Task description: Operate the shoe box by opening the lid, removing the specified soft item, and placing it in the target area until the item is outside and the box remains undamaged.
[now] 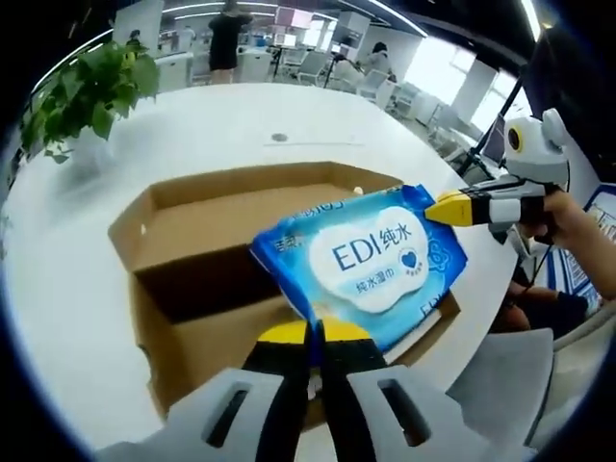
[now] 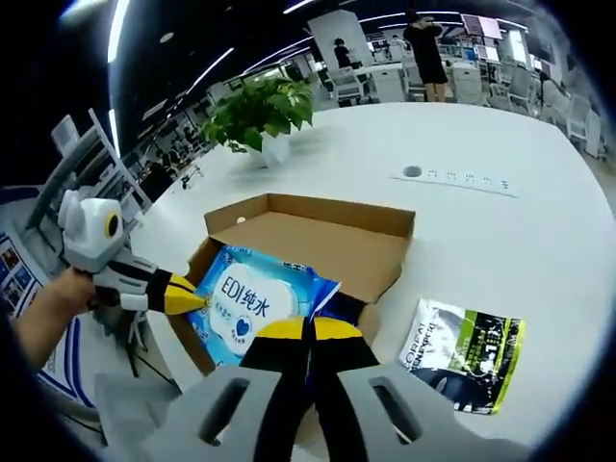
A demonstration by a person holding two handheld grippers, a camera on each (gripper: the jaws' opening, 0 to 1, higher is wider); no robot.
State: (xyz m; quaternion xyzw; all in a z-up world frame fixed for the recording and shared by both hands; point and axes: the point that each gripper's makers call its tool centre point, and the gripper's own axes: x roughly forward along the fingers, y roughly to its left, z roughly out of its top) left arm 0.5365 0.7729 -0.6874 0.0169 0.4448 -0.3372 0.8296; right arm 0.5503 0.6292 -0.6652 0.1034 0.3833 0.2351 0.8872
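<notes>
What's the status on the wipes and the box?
Both grippers shut on wipes pack, held above open box. Green packet lies beside box.

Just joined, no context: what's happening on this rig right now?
A person has both grippers on a blue wet-wipes pack above an open cardboard shoe box on a white table. The left gripper and right gripper are each shut on an edge of it. A green-and-black packet lies on the table beside the box.
</notes>
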